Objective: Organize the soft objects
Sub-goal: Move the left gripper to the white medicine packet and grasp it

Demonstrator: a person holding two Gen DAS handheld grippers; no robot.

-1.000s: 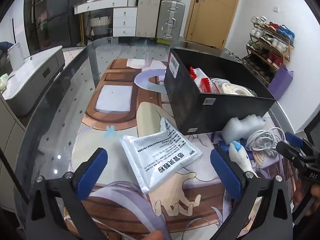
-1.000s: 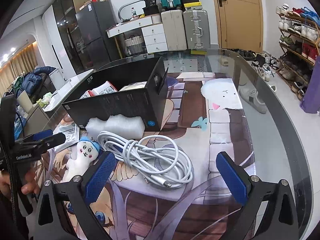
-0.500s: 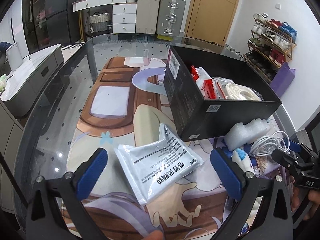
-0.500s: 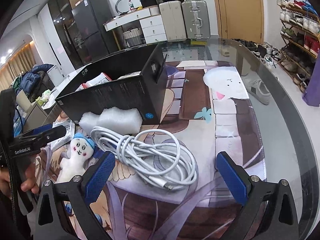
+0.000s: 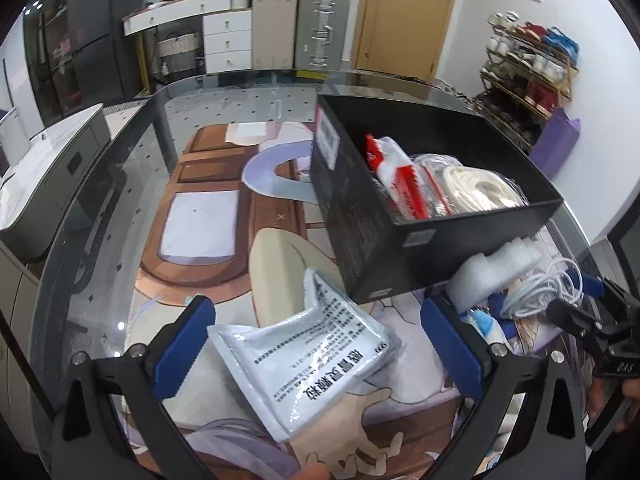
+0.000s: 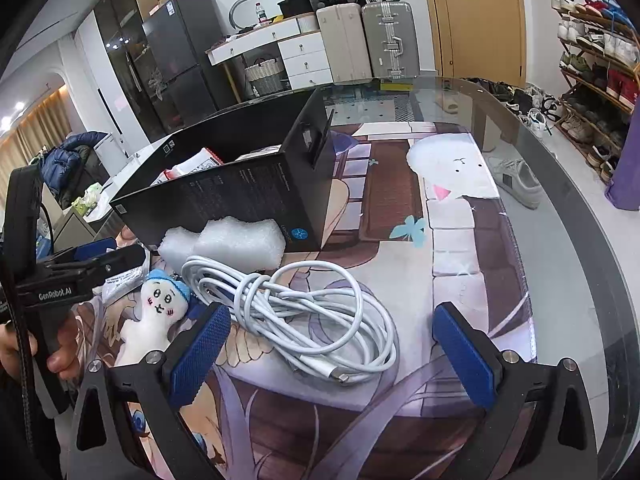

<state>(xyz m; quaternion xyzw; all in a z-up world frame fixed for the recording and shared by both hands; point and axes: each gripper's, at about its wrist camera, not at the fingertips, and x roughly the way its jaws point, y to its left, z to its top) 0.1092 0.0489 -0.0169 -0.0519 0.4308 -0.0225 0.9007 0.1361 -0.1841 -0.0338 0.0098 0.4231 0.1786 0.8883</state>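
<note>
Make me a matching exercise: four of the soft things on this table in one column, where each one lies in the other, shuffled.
Things:
1. silver foil pouch
2. coiled white cable
3. white foam piece
4. red-and-white packet

Places:
A. inside the black box
B. between the open fingers of the left hand-held gripper
C. against the box's outer wall
D. in front of the open right hand-held gripper

Pairs: 1-B, 2-D, 3-C, 4-A

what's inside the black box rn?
The black box holds a red-and-white packet and a bagged coil of white cord, seen from the left wrist. Anything beneath them, and the box floor, is covered.
</note>
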